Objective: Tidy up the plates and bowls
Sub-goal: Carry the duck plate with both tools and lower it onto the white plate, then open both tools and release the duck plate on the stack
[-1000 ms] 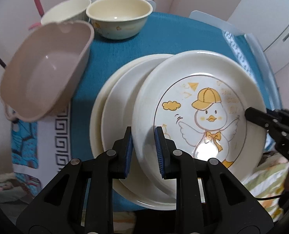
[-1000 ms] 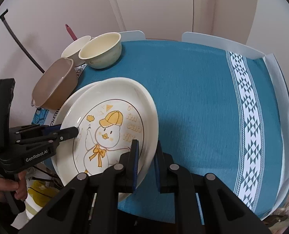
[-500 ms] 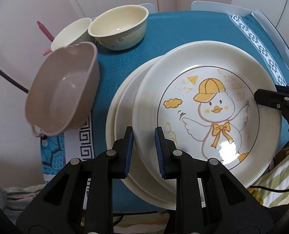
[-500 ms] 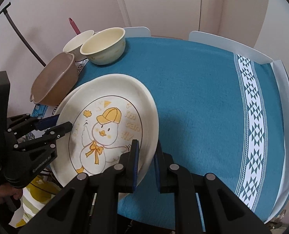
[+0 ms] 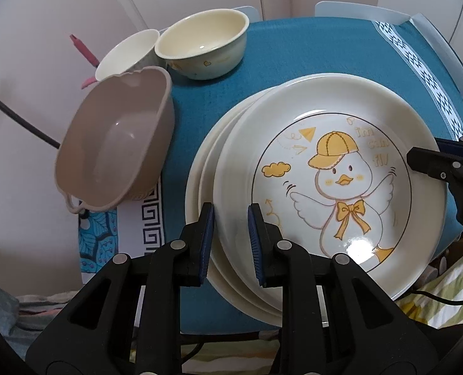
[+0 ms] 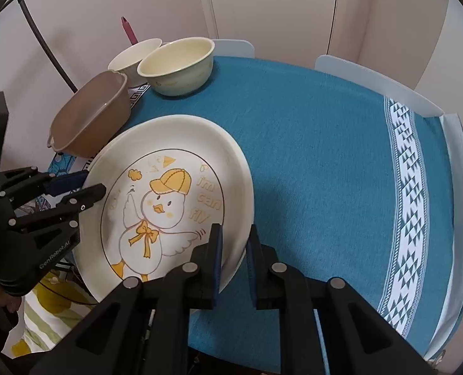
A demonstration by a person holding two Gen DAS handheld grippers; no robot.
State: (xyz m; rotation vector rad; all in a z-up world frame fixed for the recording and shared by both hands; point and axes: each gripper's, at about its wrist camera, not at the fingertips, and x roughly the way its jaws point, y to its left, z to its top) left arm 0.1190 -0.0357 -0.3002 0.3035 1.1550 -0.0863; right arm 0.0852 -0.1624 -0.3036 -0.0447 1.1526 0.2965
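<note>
A white duck-print plate (image 5: 331, 184) tops a stack of cream plates (image 5: 200, 175) on the blue tablecloth. My left gripper (image 5: 229, 225) is shut on the duck plate's left rim, and my right gripper (image 6: 233, 242) is shut on its opposite rim (image 6: 240, 206). The left gripper (image 6: 84, 189) shows at the left of the right wrist view; the right gripper (image 5: 425, 157) shows at the right of the left wrist view. A brown handled bowl (image 5: 115, 150), a cream bowl (image 5: 201, 48) and a white bowl (image 5: 126, 53) stand at the far left.
The blue tablecloth (image 6: 325, 156) with a white patterned band (image 6: 415, 200) covers the table to the right. White chair backs (image 6: 375, 81) stand behind the table. A pink utensil (image 6: 128, 29) and a dark cable (image 5: 12, 115) are by the wall.
Both grippers and the duck plate have lowered over the stack, and the plate sits flatter. The views have shifted toward the table's near edge.
</note>
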